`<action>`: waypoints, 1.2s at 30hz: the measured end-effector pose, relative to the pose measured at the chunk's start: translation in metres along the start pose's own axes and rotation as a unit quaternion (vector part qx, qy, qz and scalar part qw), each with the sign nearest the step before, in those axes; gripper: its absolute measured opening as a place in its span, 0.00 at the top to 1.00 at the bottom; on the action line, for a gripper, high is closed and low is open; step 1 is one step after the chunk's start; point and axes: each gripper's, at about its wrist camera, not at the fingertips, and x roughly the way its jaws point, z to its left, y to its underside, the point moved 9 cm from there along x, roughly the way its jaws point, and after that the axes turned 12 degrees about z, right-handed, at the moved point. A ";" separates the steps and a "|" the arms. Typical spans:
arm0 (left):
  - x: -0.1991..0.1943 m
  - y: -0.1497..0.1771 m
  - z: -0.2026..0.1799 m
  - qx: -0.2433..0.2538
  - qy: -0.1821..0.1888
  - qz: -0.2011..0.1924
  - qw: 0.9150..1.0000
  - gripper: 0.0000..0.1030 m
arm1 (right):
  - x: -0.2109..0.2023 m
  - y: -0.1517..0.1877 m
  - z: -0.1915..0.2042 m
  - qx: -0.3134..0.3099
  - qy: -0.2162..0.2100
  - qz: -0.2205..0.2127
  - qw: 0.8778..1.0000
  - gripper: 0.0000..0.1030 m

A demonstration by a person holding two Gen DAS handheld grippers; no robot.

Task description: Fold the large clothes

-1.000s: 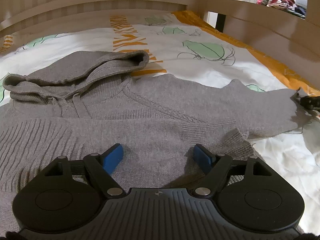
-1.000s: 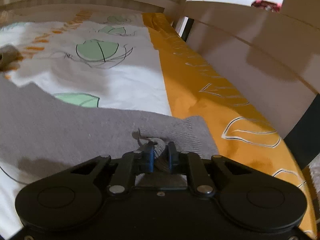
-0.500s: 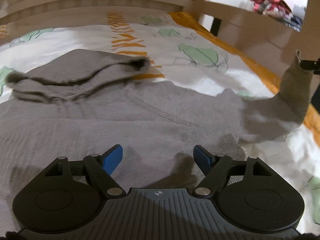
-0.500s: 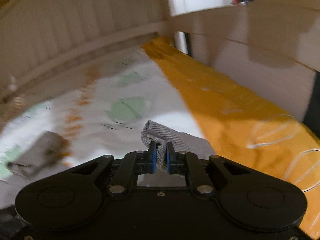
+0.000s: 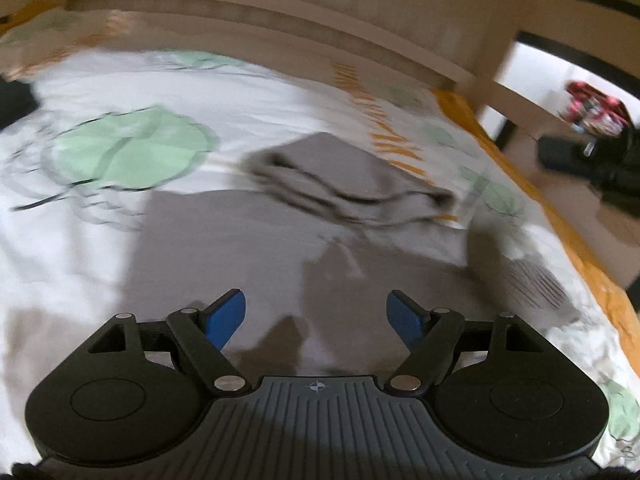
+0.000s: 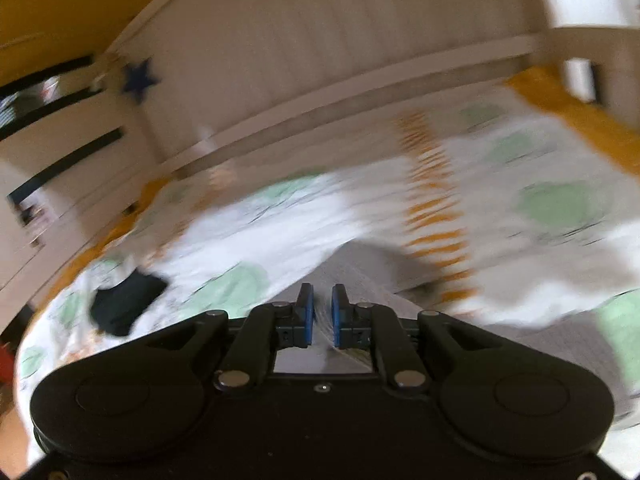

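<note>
A grey knitted hoodie (image 5: 280,248) lies flat on the bed, its hood (image 5: 340,176) toward the headboard, all blurred by motion. My left gripper (image 5: 316,312) hovers over the hoodie's body, open, with nothing between its blue pads. One ribbed cuff (image 5: 536,280) rests on the cover at the right. In the right wrist view, my right gripper (image 6: 322,312) is closing tight on a thin fold of the hoodie's grey sleeve (image 6: 360,268), which runs forward from the jaws above the bed.
The bed has a white cover (image 5: 240,92) with green leaves and an orange border (image 5: 580,240). A pale slatted headboard (image 6: 360,40) lines the far side. A black item (image 6: 124,304) lies on the cover at the left. Bags (image 5: 592,120) sit beyond the bed's right side.
The right gripper lifted the sleeve off the orange edge and swung it left across the bed. The left gripper, still open, moved left over the hoodie and rolled.
</note>
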 end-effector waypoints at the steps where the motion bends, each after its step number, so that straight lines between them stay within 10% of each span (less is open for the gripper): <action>1: -0.004 0.002 0.013 -0.011 -0.006 0.000 1.000 0.26 | 0.016 0.007 0.014 -0.007 -0.008 0.010 1.000 0.87; 11: -0.018 0.001 0.053 -0.054 -0.004 0.004 0.999 0.26 | 0.079 0.088 0.049 -0.066 0.028 0.079 0.994 0.76; 14: -0.016 -0.002 0.040 -0.043 0.014 0.003 0.999 0.25 | 0.067 0.107 0.026 -0.065 0.059 0.081 0.993 0.45; 23: 0.024 -0.007 -0.036 0.020 0.063 0.030 0.997 0.25 | 0.040 0.138 -0.035 -0.044 0.130 0.072 0.988 0.44; 36: 0.088 0.004 -0.095 0.068 0.077 0.075 0.992 0.26 | 0.044 0.166 -0.051 -0.047 0.113 0.046 0.991 0.35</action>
